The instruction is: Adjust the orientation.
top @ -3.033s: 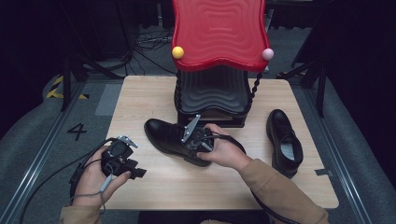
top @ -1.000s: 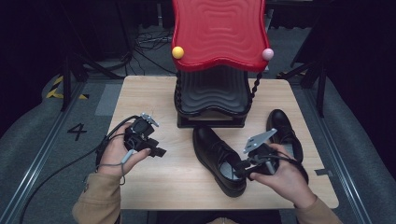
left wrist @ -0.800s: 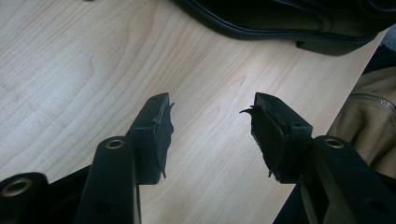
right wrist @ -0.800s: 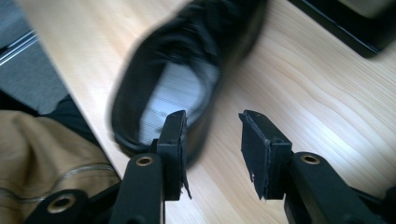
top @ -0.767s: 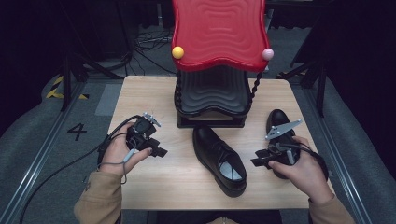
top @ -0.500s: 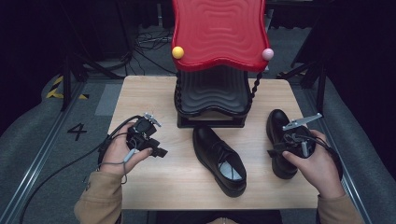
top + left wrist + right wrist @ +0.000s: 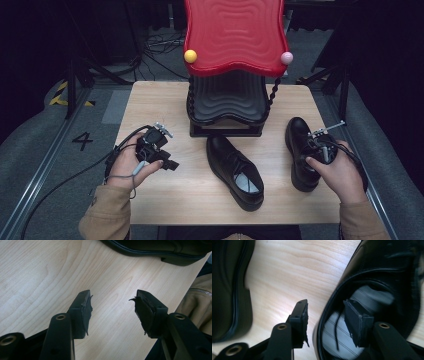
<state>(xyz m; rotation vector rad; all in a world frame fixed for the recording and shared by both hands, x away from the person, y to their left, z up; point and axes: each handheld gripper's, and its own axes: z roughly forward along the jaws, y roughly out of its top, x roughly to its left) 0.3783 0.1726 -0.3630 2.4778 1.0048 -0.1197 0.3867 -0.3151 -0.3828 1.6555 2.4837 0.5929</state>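
Two black leather shoes lie on the wooden table [image 7: 150,105]. One shoe [image 7: 235,170] lies in the middle with its toe toward the stand. The other shoe [image 7: 299,152] lies at the right. My right gripper [image 7: 315,149] is down on that shoe's heel end. In the right gripper view it [image 7: 325,306] is open and straddles the collar of the shoe [image 7: 387,277], with one jaw inside the opening and the other outside. My left gripper [image 7: 170,162] is held open above bare wood left of the middle shoe, with nothing between its jaws [image 7: 112,295].
A stand with a red wavy top [image 7: 235,35] and a black wavy shelf [image 7: 227,100] sits at the table's back centre, with a yellow ball [image 7: 190,56] and a pink ball [image 7: 286,58] at its corners. Grey floor surrounds the table.
The right gripper carried one shoe from the left-centre to the middle, let it go, then moved right onto the other shoe. The left gripper rose a little toward the stand.
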